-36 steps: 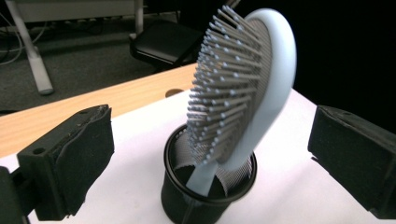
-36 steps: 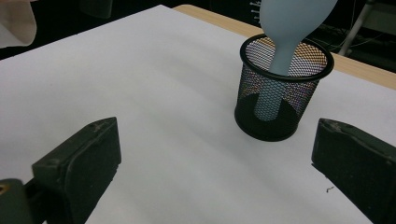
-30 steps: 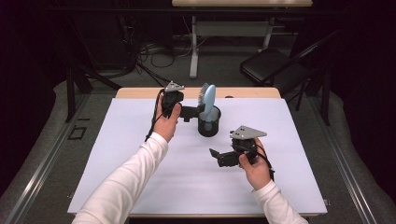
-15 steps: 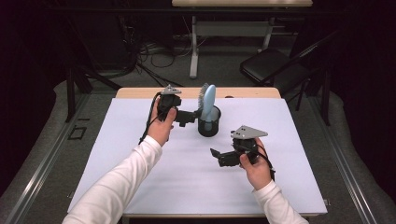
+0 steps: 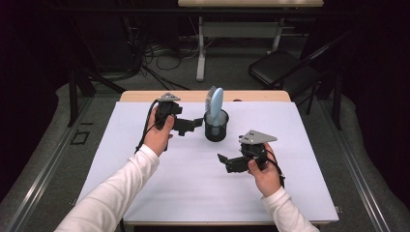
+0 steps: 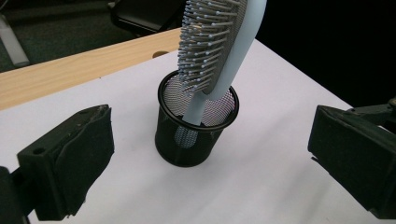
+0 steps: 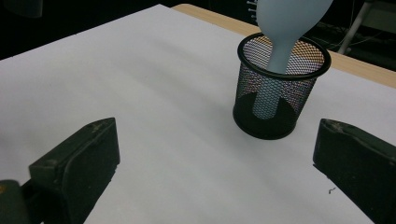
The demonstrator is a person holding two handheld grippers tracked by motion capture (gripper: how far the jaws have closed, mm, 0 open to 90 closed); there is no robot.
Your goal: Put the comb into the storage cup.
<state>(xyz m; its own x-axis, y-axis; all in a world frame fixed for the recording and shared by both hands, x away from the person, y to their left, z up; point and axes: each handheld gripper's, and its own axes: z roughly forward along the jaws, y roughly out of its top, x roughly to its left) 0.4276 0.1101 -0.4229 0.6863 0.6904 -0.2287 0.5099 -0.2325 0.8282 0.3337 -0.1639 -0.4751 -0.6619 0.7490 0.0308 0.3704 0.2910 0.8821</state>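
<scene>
A black mesh cup [image 5: 216, 128] [image 6: 194, 126] [image 7: 278, 88] stands upright on the white table cover, toward the back middle. A pale blue hairbrush [image 5: 214, 103] [image 6: 219, 46] [image 7: 280, 32] stands in it handle down, its bristled head sticking out the top. My left gripper [image 5: 191, 125] [image 6: 210, 163] is just left of the cup, open, its jaws wide apart and pointing at it without touching. My right gripper [image 5: 227, 162] [image 7: 219, 172] is nearer the front, right of centre, open and holding nothing, aimed toward the cup.
The white cover [image 5: 145, 193] spreads wide to the front and both sides. A wooden table edge [image 5: 261, 95] runs along the back. Beyond it are a dark chair [image 5: 283, 72], a table leg [image 5: 200, 48] and floor cables [image 5: 164, 53].
My left gripper has drawn back to the left, away from the cup and brush. The right gripper has hardly moved.
</scene>
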